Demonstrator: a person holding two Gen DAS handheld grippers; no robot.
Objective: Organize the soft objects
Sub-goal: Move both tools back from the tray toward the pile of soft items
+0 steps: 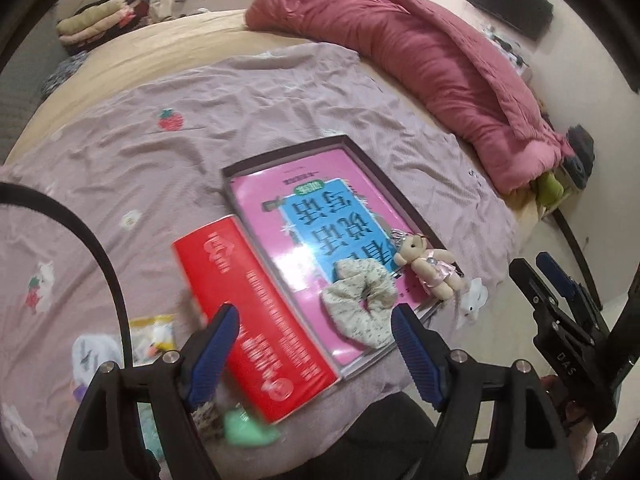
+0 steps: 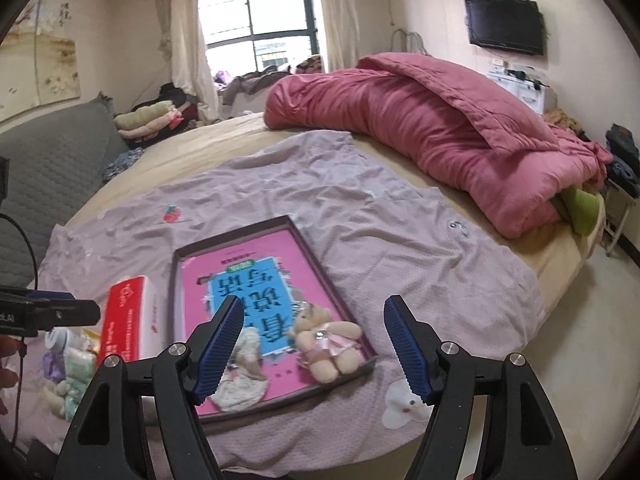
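A shallow dark tray [image 1: 394, 196] [image 2: 324, 272] lies on the mauve sheet, with a pink book [image 1: 320, 184] [image 2: 256, 256] inside. On the book sit a floral scrunchie [image 1: 360, 304] [image 2: 244, 376] and a small teddy bear in a pink dress [image 1: 430, 270] [image 2: 328, 336]. My left gripper [image 1: 316, 328] is open and empty, just above the tray's near end beside the scrunchie. My right gripper [image 2: 314, 320] is open and empty, over the bear. A pile of small soft things [image 2: 68, 376] [image 1: 244, 426] lies left of a red box [image 1: 256, 312] [image 2: 124, 316].
A rolled pink quilt [image 1: 440, 60] [image 2: 440, 128] lies along the bed's far right side. Folded clothes [image 2: 148, 120] are stacked at the back left near a grey sofa [image 2: 44, 176]. The right gripper shows at the right edge of the left wrist view [image 1: 556, 288].
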